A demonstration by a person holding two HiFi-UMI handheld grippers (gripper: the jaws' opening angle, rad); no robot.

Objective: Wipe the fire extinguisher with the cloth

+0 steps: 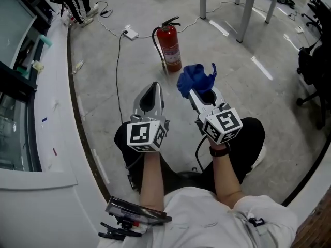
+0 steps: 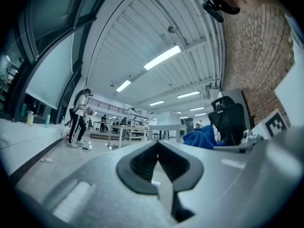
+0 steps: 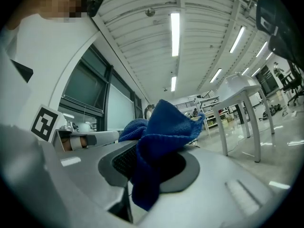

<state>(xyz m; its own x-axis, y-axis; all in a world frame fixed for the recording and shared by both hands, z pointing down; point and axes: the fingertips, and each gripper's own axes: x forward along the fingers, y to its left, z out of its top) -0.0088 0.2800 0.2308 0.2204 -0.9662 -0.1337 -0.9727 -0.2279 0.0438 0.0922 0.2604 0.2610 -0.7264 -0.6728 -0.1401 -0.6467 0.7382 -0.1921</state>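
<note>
A person in a white top holds 2 tongs out over a grey floor (image 1: 103, 87). The left tongs (image 1: 154, 88) are closed, pad against pad, with nothing between them. The right tongs (image 1: 200, 93) are clamped on the blue cloth (image 1: 195, 78), which bunches above the pads and droops over one side of them. In the right gripper view the cloth (image 3: 159, 139) fills the middle of the frame.

The red fire extinguisher (image 1: 170, 47) stands upright on the floor ahead of both tongs, with its black hose curving down its left side; it is free of either tool. The cloth shows near its base in the head view, apart from it.

Each tool carries 1 marker cube, the left cube (image 1: 146, 135) and the right cube (image 1: 222, 123), close to the person's wrists. The 2 tools lie side by side, near each other but not touching.

Beyond the extinguisher a white power adapter (image 1: 130, 33) lies on the floor with its cable trailing away; grey table legs (image 1: 246, 12) rise at the top right. A black office chair (image 1: 314, 61) sits at the right edge; a white ledge (image 1: 51, 118) curves along the left. In the left gripper view a distant person (image 2: 78, 120) stands by the wall.
</note>
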